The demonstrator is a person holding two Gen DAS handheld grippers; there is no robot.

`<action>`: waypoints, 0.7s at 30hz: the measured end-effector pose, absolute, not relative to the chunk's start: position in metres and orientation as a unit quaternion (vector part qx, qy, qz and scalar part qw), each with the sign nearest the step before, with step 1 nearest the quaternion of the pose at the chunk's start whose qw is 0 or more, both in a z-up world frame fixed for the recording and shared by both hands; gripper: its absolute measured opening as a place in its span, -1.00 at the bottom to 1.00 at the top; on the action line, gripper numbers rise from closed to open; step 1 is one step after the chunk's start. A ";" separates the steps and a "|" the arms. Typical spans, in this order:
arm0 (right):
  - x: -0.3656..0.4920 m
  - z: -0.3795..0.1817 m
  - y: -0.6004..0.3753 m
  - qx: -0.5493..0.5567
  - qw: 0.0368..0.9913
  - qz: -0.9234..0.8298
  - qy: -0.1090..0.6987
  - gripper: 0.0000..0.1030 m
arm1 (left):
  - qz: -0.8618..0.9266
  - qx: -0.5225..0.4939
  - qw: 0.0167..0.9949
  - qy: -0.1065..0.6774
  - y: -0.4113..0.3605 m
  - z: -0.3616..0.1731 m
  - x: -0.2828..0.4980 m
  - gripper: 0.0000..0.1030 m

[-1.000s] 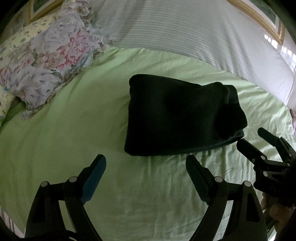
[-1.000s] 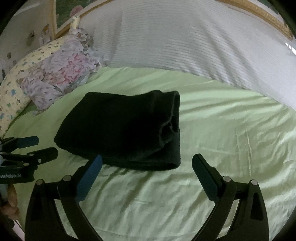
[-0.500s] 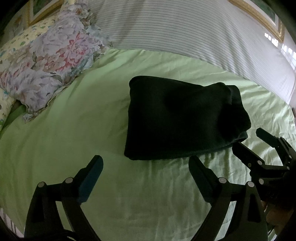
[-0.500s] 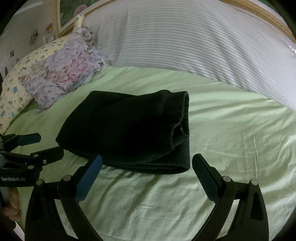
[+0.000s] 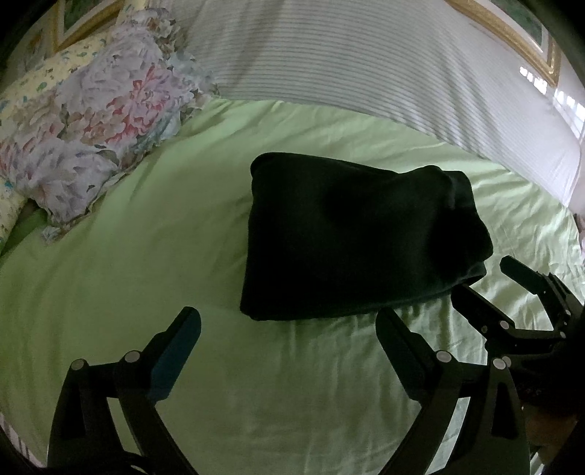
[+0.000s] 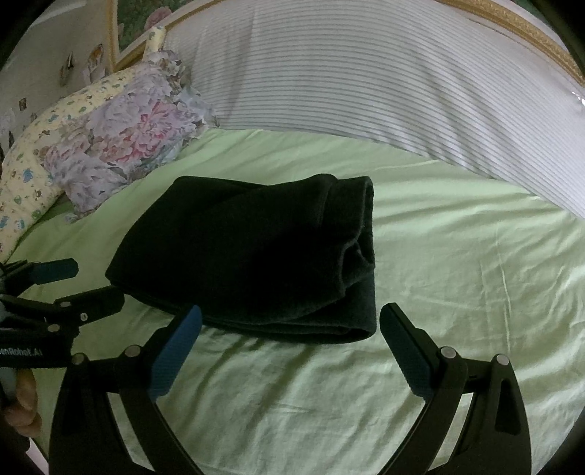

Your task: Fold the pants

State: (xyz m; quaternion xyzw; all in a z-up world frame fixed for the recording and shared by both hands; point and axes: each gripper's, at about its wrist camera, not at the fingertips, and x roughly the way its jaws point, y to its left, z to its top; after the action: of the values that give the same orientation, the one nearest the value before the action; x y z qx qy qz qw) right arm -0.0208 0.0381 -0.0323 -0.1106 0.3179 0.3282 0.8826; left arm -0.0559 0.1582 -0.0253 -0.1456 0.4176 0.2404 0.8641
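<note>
The black pants lie folded into a thick rectangle on the light green sheet, with stacked layers showing at their right end. Nothing grips them. My left gripper hovers just short of their near edge, its jaws opening with only sheet between them. In the right wrist view it shows at the left, held by a hand. My right gripper stands open before the pants' near right corner without touching them. It also appears at the right of the left wrist view.
A floral pillow lies at the far left of the bed, with a yellow patterned pillow behind it. A white striped cover runs along the far side. Gold picture frames hang on the wall beyond.
My left gripper's jaws have spread a little wider. Both views have shifted slightly relative to the pants, which lie unchanged on the sheet.
</note>
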 end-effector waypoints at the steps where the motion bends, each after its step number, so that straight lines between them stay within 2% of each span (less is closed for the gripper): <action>1: -0.021 -0.033 0.038 -0.111 0.882 0.329 0.319 0.90 | 0.241 -0.145 0.864 0.417 0.158 -0.025 -0.056 0.88; 21: -0.020 -0.035 0.039 -0.110 0.884 0.325 0.318 0.90 | 0.238 -0.142 0.867 0.413 0.158 -0.023 -0.052 0.90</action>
State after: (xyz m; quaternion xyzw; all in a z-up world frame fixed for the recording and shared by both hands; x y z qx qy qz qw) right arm -0.0197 0.0388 -0.0346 -0.1101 0.3176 0.3249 0.8840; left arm -0.0525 0.1577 -0.0227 -0.1422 0.4132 0.2382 0.8673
